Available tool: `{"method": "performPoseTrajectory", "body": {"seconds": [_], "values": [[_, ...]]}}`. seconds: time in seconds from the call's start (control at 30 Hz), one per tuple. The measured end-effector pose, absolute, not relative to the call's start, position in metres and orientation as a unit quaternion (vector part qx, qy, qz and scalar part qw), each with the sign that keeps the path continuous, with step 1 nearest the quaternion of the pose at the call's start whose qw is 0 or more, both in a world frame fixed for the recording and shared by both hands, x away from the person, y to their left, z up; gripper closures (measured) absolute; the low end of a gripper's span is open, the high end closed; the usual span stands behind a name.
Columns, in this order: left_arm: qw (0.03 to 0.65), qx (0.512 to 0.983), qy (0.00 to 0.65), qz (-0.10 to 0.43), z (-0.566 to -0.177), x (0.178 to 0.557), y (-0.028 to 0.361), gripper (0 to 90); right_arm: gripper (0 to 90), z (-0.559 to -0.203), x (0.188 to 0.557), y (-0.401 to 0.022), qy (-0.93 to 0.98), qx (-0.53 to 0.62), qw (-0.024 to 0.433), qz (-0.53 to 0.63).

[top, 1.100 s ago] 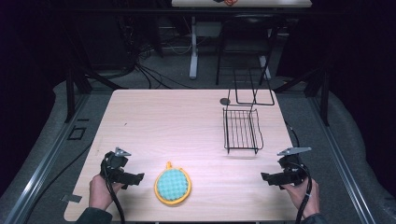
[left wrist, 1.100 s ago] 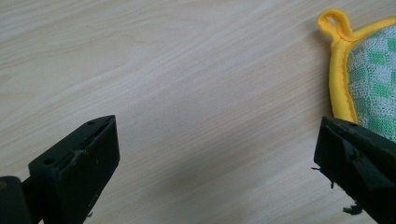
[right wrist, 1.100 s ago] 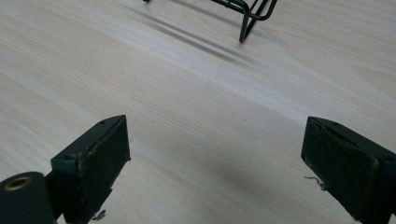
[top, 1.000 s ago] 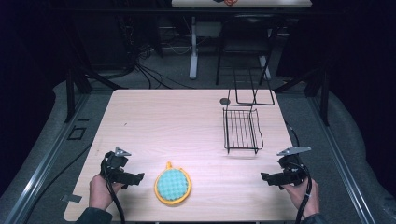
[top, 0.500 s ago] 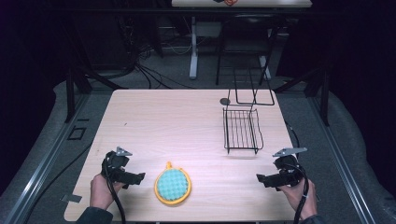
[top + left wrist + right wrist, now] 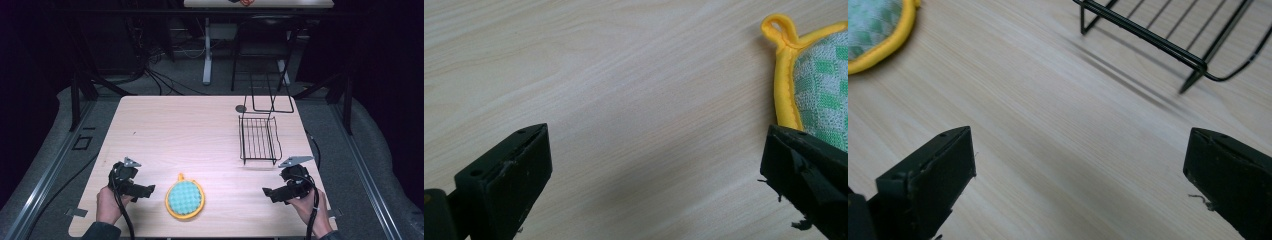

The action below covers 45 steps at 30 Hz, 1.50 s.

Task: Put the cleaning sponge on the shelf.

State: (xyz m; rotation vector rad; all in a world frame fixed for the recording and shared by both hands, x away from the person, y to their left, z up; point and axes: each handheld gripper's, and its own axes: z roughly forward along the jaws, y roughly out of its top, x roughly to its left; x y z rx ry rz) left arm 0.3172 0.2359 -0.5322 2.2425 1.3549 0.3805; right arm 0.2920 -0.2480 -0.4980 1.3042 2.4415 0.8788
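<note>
Both forearms come in from the bottom edge of the high view. The left hand (image 6: 107, 202) sits at about 7 o'clock on the table (image 6: 175, 125), wrapped round the left gripper (image 6: 150, 190), which lies nearly level and aims toward 3 o'clock. Its jaws stand wide apart with bare wood between them. In the left gripper view the potholder's yellow rim (image 6: 785, 85) and hanging loop (image 6: 776, 26) lie just beside the far-side jaw, at 2 o'clock of that view; whether rim and jaw touch cannot be told.

The right hand (image 6: 307, 207) sits at about 5 o'clock on the table, holding the right gripper (image 6: 267, 194), which points toward 9 o'clock, facing the left one. Its jaws have just been opening and stand wide apart, with nothing between them but tabletop.

The potholder (image 6: 184, 197), round, green-checked with a yellow border, lies flat between the two grippers at about 6 o'clock, nearer the left one, its loop toward 12 o'clock.

The black wire basket (image 6: 258, 140) stands at about 2 o'clock on the table, just beyond the right gripper, with only wood showing through its bars. A taller wire frame (image 6: 272, 102) stands at its far end, near a small dark disc (image 6: 241, 108). In the right gripper view the basket's near corner (image 6: 1193, 62) is at 1 o'clock and the potholder's edge (image 6: 878, 30) at 10 o'clock.
</note>
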Motion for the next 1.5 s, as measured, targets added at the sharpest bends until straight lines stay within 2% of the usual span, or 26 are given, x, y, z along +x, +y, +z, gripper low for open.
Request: {"method": "performPoseTrajectory", "body": {"seconds": [1.1,1.5], "values": [[0.246,0.821,0.496,0.139,-0.532,0.317,0.236,0.3,0.0,-0.482,0.314,-0.134,0.879,0.333,0.077,0.334],[0.249,0.82,0.497,0.139,-0.532,0.317,0.237,0.2,0.0,-0.5,0.326,-0.085,0.899,0.302,0.044,0.313]]}}
